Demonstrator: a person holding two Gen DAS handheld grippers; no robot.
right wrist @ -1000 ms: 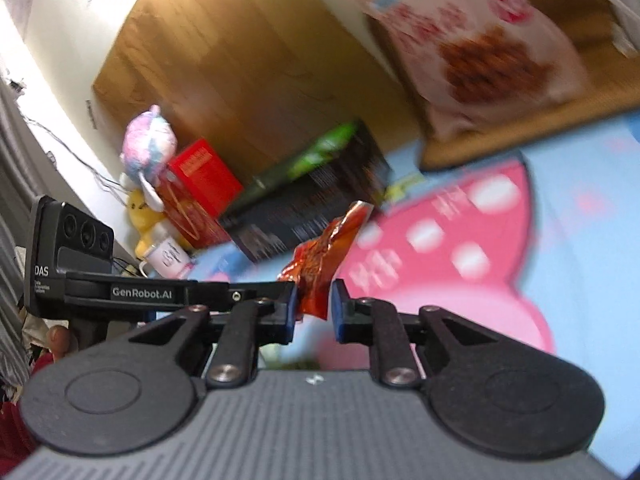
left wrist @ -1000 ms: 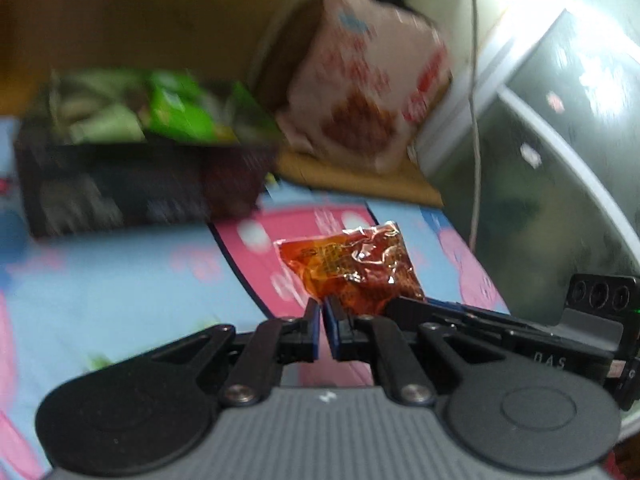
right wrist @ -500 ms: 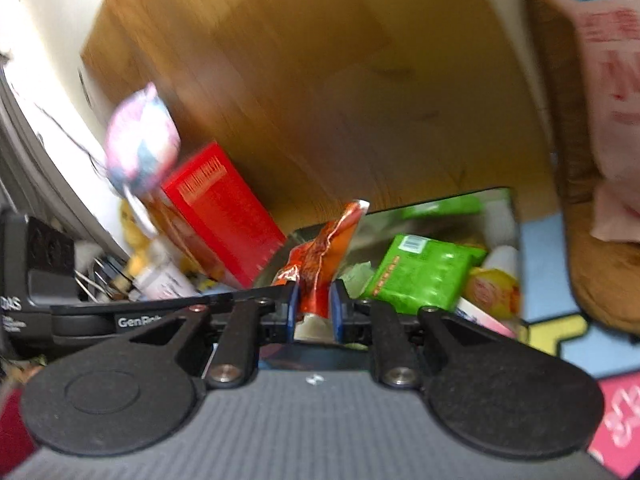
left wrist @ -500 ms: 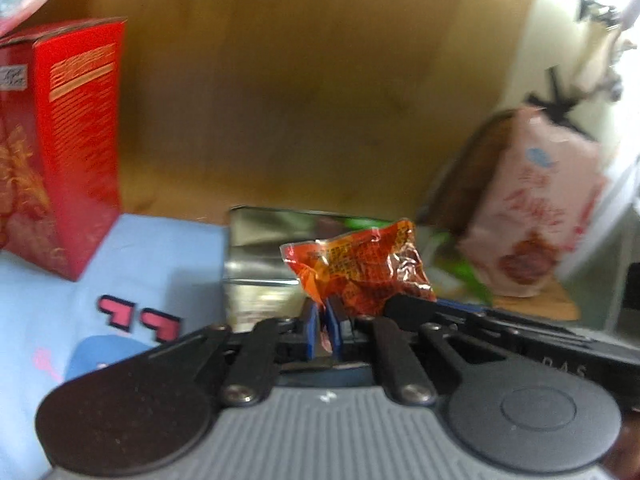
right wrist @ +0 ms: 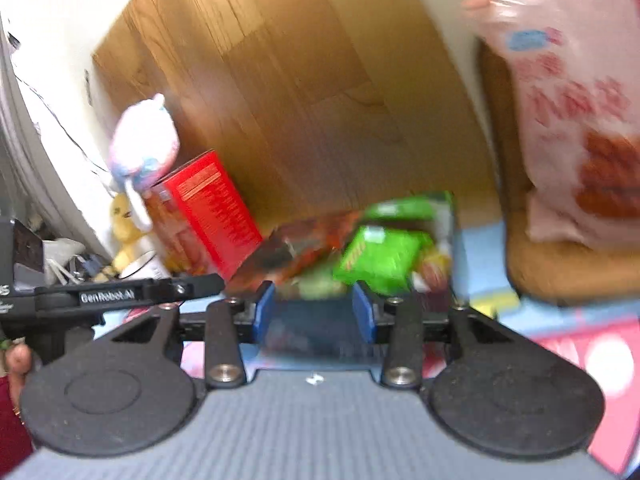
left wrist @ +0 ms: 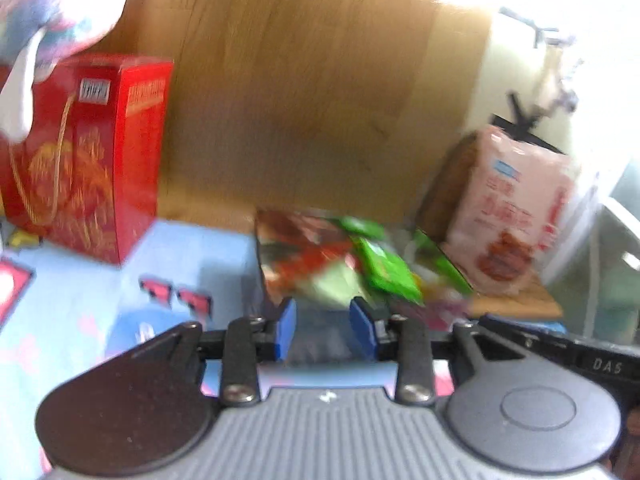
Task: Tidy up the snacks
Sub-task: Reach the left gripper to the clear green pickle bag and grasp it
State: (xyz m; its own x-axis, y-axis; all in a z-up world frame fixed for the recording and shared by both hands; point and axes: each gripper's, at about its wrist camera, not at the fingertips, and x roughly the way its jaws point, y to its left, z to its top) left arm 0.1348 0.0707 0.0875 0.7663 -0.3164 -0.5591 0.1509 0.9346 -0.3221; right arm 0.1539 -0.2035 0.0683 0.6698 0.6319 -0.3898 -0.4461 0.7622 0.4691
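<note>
1. Spreading under everything is a light-blue cloth [left wrist: 72, 320] with pink cartoon patches; behind it rises a wooden panel [left wrist: 304, 92].
2. Leaning at the right, on a brown cushion [right wrist: 560, 268], is a big pink snack bag [right wrist: 580, 120] with red print.
3. Standing at the left of the cloth is a red gift box [left wrist: 92, 152] with gold pattern; a pink-and-blue plush toy [right wrist: 144, 148] sits on top of it, and a small yellow plush [right wrist: 124, 216] is beside it in the right wrist view.
4. Sitting between the red box and the pink bag is an open dark box [right wrist: 256, 256] full of snack packets, blurred in both views. A green packet [right wrist: 380, 256] lies on top near its right side, and a red-orange packet [left wrist: 312, 256] lies inside toward the left.
5. Hovering just in front of the dark box, the left gripper [left wrist: 325, 332] has its jaws opening; the blue pads stand apart with nothing between them.
6. Facing the same box, the right gripper [right wrist: 314, 316] also has its jaws opening, with nothing gripped between the pads.
7. Showing at the left edge of the right wrist view is a fingertip [right wrist: 18, 360] and a dark red sleeve [right wrist: 10, 420].
</note>
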